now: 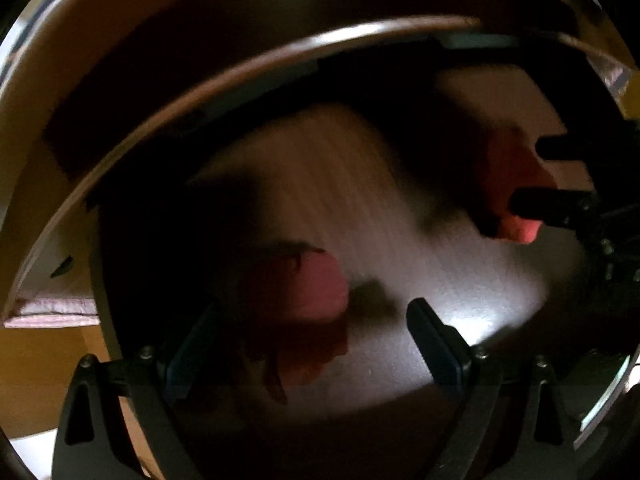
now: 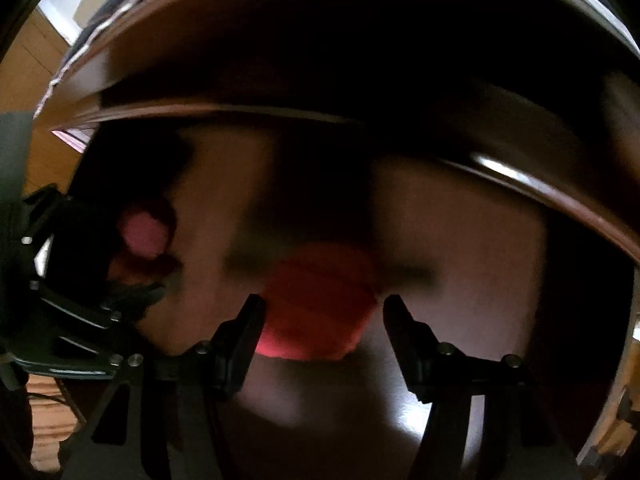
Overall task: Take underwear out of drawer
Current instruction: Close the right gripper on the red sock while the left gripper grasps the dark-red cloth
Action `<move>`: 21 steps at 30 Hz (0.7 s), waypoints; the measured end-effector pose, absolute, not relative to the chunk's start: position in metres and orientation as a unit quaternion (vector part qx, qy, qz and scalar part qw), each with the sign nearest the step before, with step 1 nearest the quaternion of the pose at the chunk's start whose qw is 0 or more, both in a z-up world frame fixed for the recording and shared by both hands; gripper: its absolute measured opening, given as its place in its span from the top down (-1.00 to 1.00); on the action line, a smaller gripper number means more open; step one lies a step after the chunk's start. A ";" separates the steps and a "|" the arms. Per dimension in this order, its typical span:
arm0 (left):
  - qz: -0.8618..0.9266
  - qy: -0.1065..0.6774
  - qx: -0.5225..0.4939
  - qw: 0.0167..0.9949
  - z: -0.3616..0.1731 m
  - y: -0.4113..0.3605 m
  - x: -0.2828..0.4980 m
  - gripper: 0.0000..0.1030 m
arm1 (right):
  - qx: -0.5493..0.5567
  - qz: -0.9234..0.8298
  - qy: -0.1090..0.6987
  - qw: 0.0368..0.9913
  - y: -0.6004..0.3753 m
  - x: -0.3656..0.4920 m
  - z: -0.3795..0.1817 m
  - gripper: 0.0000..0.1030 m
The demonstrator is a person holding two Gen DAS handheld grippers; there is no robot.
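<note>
Inside the dark drawer (image 1: 400, 208) we see our left gripper (image 1: 312, 344) gaping around pink underwear (image 1: 316, 292), our right gripper (image 2: 320, 308) half-open over red underwear (image 2: 320, 300) at twelve o'clock, gripping neither.

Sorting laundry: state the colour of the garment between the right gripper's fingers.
Red garment, clearest in the right wrist view.

Two red underwear pieces (image 1: 304, 300) (image 1: 512, 184) on pale drawer floor (image 1: 400, 240)
</note>
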State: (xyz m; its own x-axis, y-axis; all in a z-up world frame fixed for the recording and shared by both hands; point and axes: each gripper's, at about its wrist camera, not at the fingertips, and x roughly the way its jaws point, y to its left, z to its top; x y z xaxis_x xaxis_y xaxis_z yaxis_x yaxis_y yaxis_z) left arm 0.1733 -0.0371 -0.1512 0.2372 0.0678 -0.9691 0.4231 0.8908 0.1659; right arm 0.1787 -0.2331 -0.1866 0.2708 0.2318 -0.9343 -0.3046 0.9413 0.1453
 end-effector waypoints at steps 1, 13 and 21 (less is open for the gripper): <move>-0.118 0.607 0.208 0.758 -0.152 -0.039 0.175 -0.83 | -0.040 0.171 0.579 0.796 -0.229 0.179 -0.187 -0.24; -0.106 0.582 0.262 0.762 -0.154 -0.044 0.180 -0.31 | -0.162 0.174 0.592 0.770 -0.159 0.173 -0.214 0.00; -0.118 0.543 0.262 0.789 -0.141 -0.025 0.166 0.14 | -0.057 0.192 0.571 0.797 -0.172 0.164 -0.203 0.27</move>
